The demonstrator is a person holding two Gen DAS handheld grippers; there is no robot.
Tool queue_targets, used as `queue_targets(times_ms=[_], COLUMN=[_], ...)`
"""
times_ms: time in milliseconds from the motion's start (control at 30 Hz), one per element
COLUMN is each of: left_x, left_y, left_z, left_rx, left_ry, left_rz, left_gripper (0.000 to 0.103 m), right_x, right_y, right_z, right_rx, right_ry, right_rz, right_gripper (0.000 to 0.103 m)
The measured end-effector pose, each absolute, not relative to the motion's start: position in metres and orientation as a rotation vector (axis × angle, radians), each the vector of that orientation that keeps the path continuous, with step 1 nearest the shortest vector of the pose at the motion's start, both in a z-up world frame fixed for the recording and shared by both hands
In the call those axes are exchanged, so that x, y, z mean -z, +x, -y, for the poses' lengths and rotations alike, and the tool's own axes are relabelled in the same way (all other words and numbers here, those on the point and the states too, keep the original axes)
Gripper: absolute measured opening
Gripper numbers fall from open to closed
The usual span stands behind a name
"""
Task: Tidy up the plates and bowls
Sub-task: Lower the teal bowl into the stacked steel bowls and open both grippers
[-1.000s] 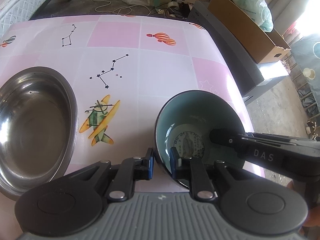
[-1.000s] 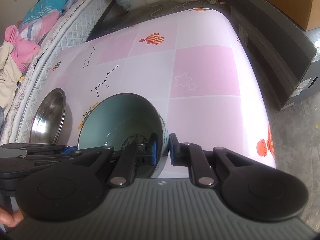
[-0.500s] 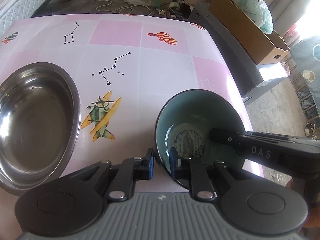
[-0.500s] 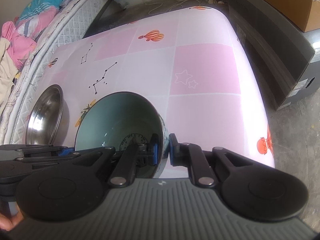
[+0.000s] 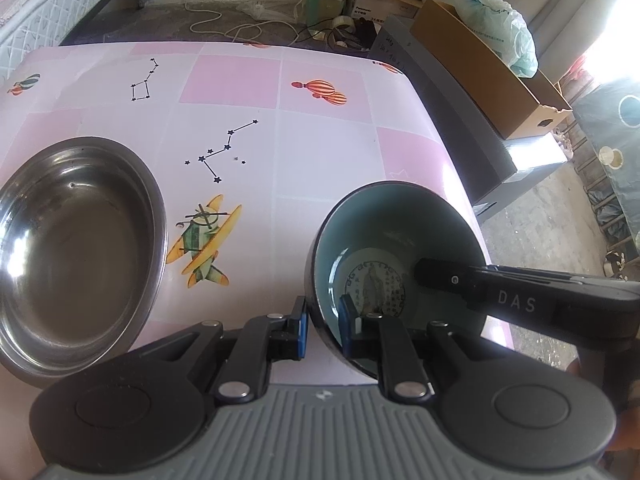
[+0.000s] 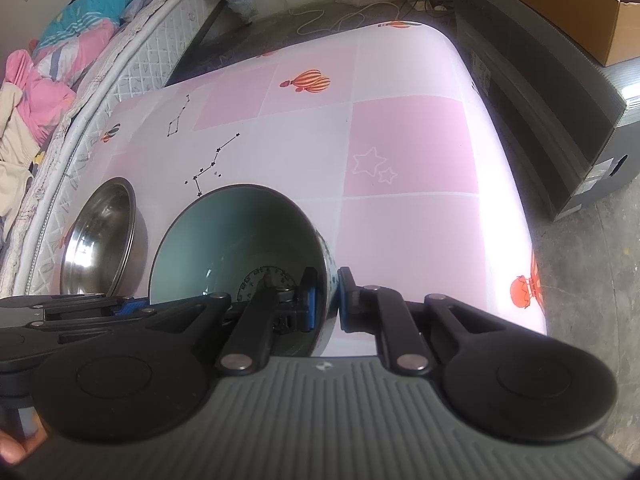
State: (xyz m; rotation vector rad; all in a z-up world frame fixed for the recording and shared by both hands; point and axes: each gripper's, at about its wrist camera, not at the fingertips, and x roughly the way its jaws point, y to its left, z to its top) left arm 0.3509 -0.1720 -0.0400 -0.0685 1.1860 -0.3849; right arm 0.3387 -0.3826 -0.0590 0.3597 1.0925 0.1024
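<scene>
The left tool (image 5: 322,322) pinches the teal bowl's (image 5: 384,224) near rim at 6 o'clock. The right tool (image 5: 424,274) enters from 3 o'clock, gripping its far side. A steel bowl (image 5: 76,240) sits at 9 o'clock on the table (image 5: 320,140).

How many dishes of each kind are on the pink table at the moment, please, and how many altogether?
Teal ceramic bowl: 1, its rim pinched by the left tongs and the right tongs.
Steel bowl: 1.
Plates: 0 in view.
Total: 2 dishes.
</scene>
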Motion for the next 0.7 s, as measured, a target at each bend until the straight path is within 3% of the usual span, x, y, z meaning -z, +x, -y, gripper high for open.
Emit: queue_targets(times_ms=[700], left_x=[-0.008], left_y=[0.346], left_z=[0.11], left_rx=[0.346], left_ry=[-0.131], left_rz=[-1.1], left_gripper=[0.016], right_x=[0.001], right_y=[0.344], right_z=[0.34], right_rx=[-0.158], right_ry=[0.312], right_rz=[-1.037], right_gripper=[0.01])
